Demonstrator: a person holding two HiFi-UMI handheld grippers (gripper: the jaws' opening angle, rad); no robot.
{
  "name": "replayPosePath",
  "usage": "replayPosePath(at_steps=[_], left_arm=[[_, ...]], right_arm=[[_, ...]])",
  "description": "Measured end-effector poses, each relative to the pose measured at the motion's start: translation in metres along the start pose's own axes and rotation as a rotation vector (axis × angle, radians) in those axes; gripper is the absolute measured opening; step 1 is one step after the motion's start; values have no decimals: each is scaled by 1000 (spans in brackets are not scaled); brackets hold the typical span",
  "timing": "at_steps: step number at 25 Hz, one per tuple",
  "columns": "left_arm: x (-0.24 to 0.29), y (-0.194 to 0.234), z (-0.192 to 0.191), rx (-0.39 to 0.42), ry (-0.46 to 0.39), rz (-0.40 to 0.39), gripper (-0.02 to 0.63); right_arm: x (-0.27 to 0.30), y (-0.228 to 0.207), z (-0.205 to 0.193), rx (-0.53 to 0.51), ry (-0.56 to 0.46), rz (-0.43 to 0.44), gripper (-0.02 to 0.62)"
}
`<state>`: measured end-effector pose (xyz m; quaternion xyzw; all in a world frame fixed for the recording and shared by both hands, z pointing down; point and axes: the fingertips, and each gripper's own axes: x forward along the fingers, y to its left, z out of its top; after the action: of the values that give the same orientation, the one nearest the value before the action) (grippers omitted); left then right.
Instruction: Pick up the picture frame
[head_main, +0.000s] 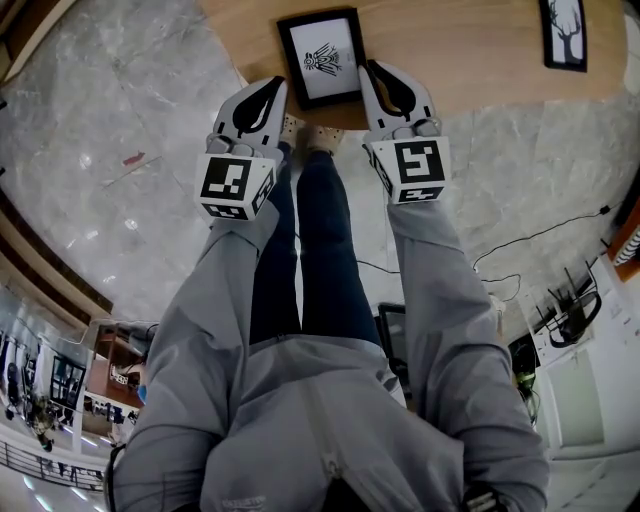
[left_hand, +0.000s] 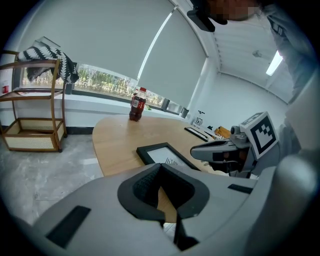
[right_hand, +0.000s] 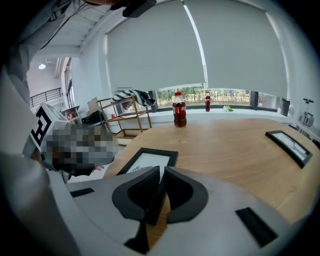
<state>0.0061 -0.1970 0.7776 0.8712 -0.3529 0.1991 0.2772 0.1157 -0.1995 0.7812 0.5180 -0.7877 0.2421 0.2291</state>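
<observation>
- Picture frame (head_main: 322, 60), black with a white print, lay flat near the rounded edge of the wooden table (head_main: 460, 60) in the head view. We held the left gripper (head_main: 270, 90) just beside its lower left corner and the right gripper (head_main: 376, 76) just beside its right edge, so it sat between the 2. A 2nd frame (head_main: 563, 32) lay well apart, toward the top right.
- In the left gripper view, the left gripper (left_hand: 161, 170) had its jaws pressed together with nothing in them. The picture frame (left_hand: 162, 154) lay on the table (left_hand: 115, 140) just past the tips, with the right gripper (left_hand: 196, 151) on its far side. We saw 1 cola bottle (left_hand: 137, 105) upright far back on the table.
- In the right gripper view, the right gripper (right_hand: 162, 172) likewise had its jaws closed on nothing. The picture frame (right_hand: 147, 161) lay just beyond the tips, slightly left. The cola bottle (right_hand: 179, 109) stood at the table's far edge, and the 2nd frame (right_hand: 290, 145) lay off to the right.
</observation>
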Motion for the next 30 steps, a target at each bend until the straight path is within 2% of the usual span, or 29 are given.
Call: replayPosePath(at_steps=[6,7,8,9,18,20,25,30], left_arm=[[4,10,-2,-9,18,10,18],[4,11,-3,-11,21,11,17],[5,12,-3,-13,25,12,18],[5,13,-4,-15,27,12,17],[3,20,-12,-27,50,10,18],[0,22,-14,-30,54,13,18],[-6,27,-24,-44,71,23,18],[-2,28,-32,-69,85,25,18]], right_arm=[[13,-1,-5,50,49,14,39],[16,-1,-7,57,61,19,58],[18,0,-9,63,72,23,118],[19,0,-10,68,84,23,140],[29,-6,-20,84,171,-25,133],[30,-3,-19,82,172,-35,112],[30,-2,-21,121,166,-86,104],[33,0,-26,139,178,-91,100]])
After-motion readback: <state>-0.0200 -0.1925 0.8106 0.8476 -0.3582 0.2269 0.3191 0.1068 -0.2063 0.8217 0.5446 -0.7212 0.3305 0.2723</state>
